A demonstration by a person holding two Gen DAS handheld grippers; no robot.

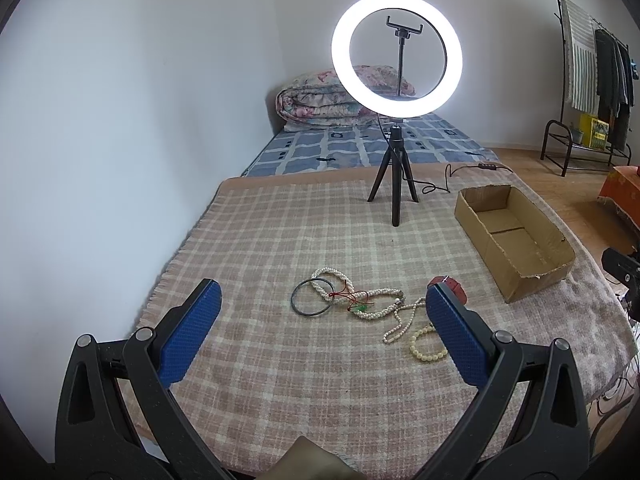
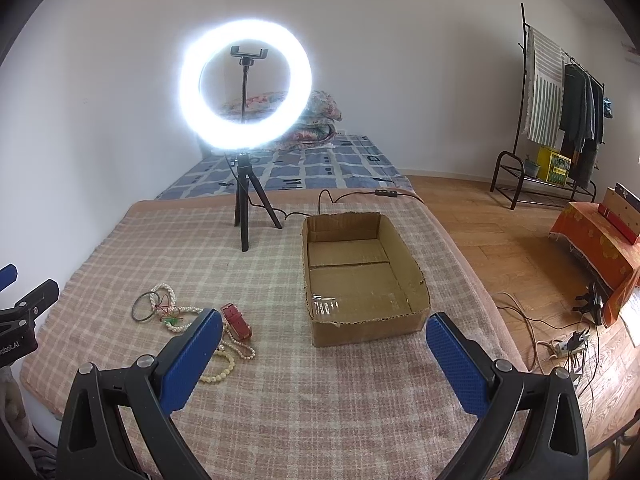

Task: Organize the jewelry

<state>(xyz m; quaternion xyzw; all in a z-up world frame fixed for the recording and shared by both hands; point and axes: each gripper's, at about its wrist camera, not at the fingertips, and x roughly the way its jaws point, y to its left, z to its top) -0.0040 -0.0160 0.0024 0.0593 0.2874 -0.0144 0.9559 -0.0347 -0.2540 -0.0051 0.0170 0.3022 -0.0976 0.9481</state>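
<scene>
A heap of jewelry lies on the checked blanket (image 1: 300, 360): a dark bangle (image 1: 296, 308), pearl strands (image 1: 380, 304) tangled with a red cord and green charm (image 1: 362, 311), a cream bead bracelet (image 1: 418, 350) and a red strap (image 1: 458, 290). My left gripper (image 1: 324, 300) hovers open just short of the heap, nothing between its blue pads. An open cardboard box (image 2: 404, 322) stands empty to the right. My right gripper (image 2: 324, 330) is open in front of the box; the red strap (image 2: 237, 322) and pearl strands (image 2: 188, 311) lie by its left finger.
A lit ring light on a black tripod (image 1: 394, 184) stands at the blanket's far side, its cable (image 2: 360, 196) trailing behind the box. Beyond are a mattress with folded quilt (image 1: 320, 100) and a clothes rack (image 2: 560, 120). Cables and a power strip (image 2: 568, 346) lie on the wooden floor right.
</scene>
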